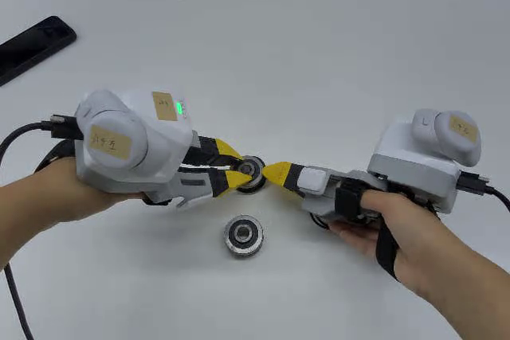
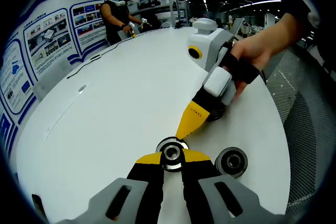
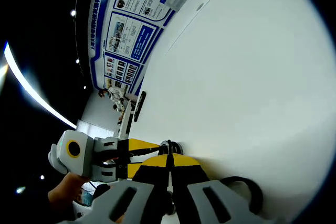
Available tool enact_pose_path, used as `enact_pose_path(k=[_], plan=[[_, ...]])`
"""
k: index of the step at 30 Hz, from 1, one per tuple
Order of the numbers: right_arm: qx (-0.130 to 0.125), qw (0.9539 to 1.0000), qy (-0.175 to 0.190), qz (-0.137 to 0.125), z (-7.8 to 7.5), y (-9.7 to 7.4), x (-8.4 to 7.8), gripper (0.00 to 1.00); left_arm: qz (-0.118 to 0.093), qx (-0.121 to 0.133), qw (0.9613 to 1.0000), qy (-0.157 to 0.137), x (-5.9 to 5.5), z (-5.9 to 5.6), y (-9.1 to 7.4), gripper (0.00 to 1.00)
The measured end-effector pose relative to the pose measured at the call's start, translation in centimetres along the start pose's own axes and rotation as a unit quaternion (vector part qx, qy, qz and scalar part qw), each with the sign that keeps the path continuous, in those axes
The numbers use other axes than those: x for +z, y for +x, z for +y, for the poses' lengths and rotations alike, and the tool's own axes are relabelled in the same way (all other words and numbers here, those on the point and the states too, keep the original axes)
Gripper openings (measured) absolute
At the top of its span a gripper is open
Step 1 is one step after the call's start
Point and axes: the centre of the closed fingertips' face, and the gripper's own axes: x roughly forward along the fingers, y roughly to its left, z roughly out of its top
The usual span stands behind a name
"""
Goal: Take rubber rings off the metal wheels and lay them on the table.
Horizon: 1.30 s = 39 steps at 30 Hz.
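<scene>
Stripping ring no. 1 looks like the step in hand. The L gripper [image 1: 239,168] has its jaws clenched on a metal wheel [image 1: 252,173], one yellow tip on each side of the rim. The wheel is held low over the white tabletop [image 1: 335,61], roughly centre between both hands; can't tell if it's touching the top or just clear of it. The rubber ring [image 2: 172,141] reads as the dark band round the wheel and, as far as I can judge, is still seated.

The R gripper [image 1: 275,173] comes in from the opposite side. Its jaws are pressed together into one yellow wedge, with no gap visible in the right gripper view. The tip touches the wheel's rim. Whether a lip of rubber is caught btwn the tips, can't tell; too small.

A 2nd wheel [image 1: 243,235] lies flat on the tabletop just nearer the person, apart from both grippers, its ring also on.

Next move, my read: the R tips need to get a bite on the ring's edge, or dig under it. Then they peel outward, away from the L jaws, while the L gripper keeps the wheel from turning or slipping. After that the ring goes on a bare spot on the tabletop, then same again for wheel no. 2.
</scene>
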Motion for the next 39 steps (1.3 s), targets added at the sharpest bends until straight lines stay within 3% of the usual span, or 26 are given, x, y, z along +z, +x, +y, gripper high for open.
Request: enact_pose_path(k=[11,24,27,28,29,31,39], plan=[[-0.017,0.9978,-0.064,0.003,0.7,-0.1,-0.2,0.00,0.000,0.000,1.0000,0.001,0.2,-0.2,0.0,0.13],[-0.023,0.9925,-0.119,0.014,2.0,0.5,-0.6,0.00,0.001,0.002,1.0000,-0.001,0.4,-0.4,-0.1,0.13],[-0.021,0.9927,-0.117,0.018,2.4,0.6,-0.8,0.00,0.001,0.003,1.0000,-0.001,0.4,-0.4,-0.1,0.13],[-0.029,0.9918,-0.123,0.021,2.2,0.6,-1.0,0.00,0.002,0.003,1.0000,-0.001,0.4,-0.4,-0.1,0.13],[-0.046,0.9877,-0.146,0.031,1.5,0.5,-1.2,0.00,0.002,0.003,1.0000,-0.001,0.4,-0.4,-0.1,0.13],[-0.035,0.9911,-0.126,0.027,1.9,0.5,-1.3,0.00,0.002,0.003,1.0000,-0.002,0.4,-0.4,-0.1,0.13],[-0.030,0.9908,-0.130,0.023,2.3,0.4,-1.2,0.01,0.003,0.004,1.0000,-0.001,0.4,-0.4,-0.2,0.13]])
